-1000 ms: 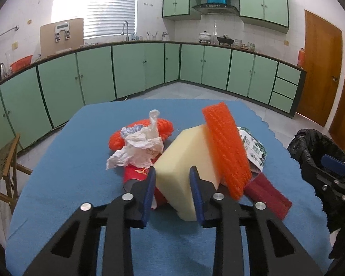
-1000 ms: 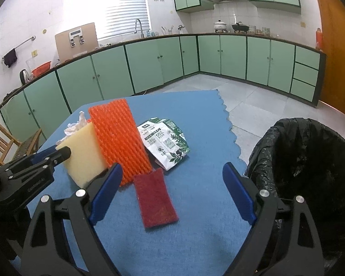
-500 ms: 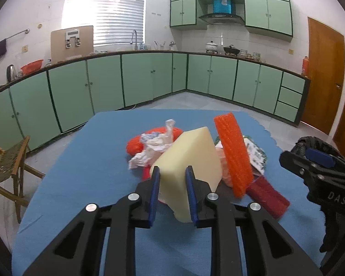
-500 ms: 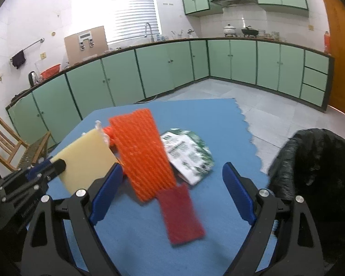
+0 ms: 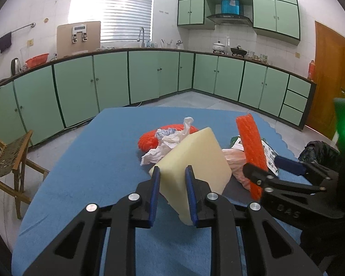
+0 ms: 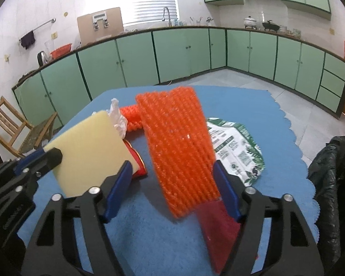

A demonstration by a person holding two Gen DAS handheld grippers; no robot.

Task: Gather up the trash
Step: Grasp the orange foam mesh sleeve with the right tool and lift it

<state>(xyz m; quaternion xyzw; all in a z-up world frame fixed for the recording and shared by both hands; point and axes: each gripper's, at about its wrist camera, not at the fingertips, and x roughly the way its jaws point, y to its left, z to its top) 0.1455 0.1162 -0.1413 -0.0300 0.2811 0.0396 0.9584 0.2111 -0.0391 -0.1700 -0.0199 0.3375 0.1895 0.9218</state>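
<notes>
My left gripper (image 5: 172,174) is shut on a pale yellow foam block (image 5: 195,161), which stands tilted on its corner over the blue tablecloth (image 5: 92,172). To its right an orange foam net sleeve (image 6: 177,147) stands upright. My right gripper (image 6: 171,168) straddles it and its jaws are closing. The right pad touches the net's edge, while the left pad is still apart from it. A dark red pad (image 6: 218,230) lies under the net. A green-white packet (image 6: 237,147), a red can (image 6: 138,161), white tissue (image 5: 168,142) and a second orange net (image 5: 149,138) lie behind.
A black trash bag (image 6: 331,172) hangs open off the table's right edge. A wooden chair (image 6: 18,133) stands left of the table. Green kitchen cabinets (image 5: 149,76) ring the room beyond a tiled floor.
The left jaws closed onto the yellow block and tipped it up. The right gripper swung left from beside the trash bag to around the orange net, and its jaws narrowed.
</notes>
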